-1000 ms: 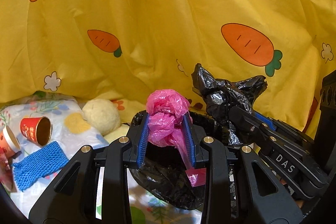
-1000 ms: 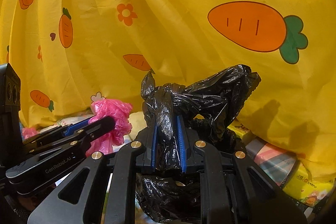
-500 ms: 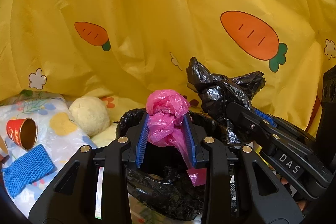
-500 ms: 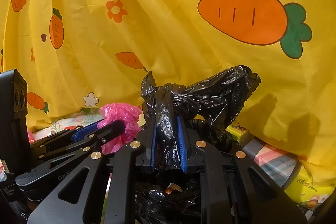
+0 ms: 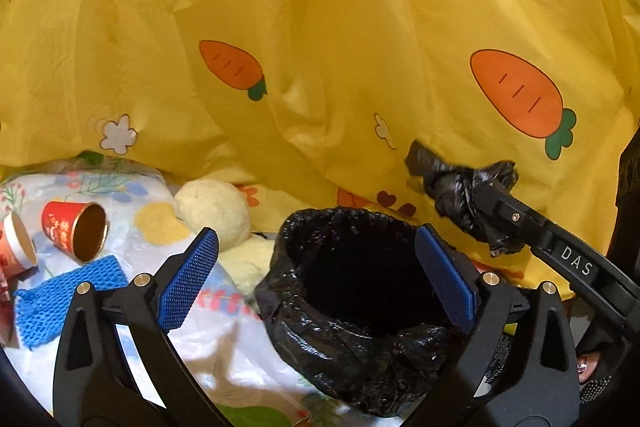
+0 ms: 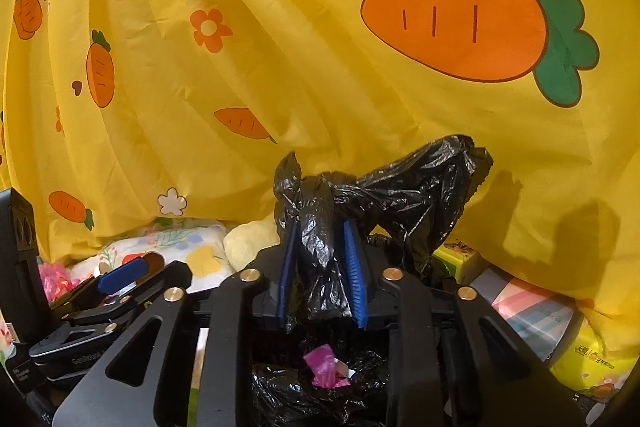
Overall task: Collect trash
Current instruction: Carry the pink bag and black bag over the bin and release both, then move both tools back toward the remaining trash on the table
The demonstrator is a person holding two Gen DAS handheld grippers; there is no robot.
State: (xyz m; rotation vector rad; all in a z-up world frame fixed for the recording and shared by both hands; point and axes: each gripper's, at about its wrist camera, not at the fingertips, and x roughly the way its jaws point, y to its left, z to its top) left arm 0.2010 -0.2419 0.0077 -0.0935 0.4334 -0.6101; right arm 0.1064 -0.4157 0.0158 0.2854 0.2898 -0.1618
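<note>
My left gripper (image 5: 316, 275) is open and empty, its jaws spread wide over the mouth of the black trash bag (image 5: 352, 339). My right gripper (image 6: 322, 275) is shut on a bunched edge of the same black trash bag (image 6: 320, 227) and holds it up; it also shows at the right of the left wrist view (image 5: 472, 203). A crumpled pink plastic bag (image 6: 326, 367) lies inside the trash bag below my right gripper. The left gripper shows at the lower left of the right wrist view (image 6: 124, 275).
A red paper cup (image 5: 76, 231) lies on its side on the floral sheet (image 5: 120, 195), beside a blue knitted cloth (image 5: 64, 303) and another cup (image 5: 16, 247). A pale yellow plush (image 5: 216, 207) sits behind. Yellow carrot-print fabric (image 5: 320, 47) hangs behind. Tissue packs (image 6: 576, 347) lie right.
My left gripper has opened and let go of the pink plastic bag, which has dropped into the black trash bag. My right gripper keeps its hold on the bag's edge.
</note>
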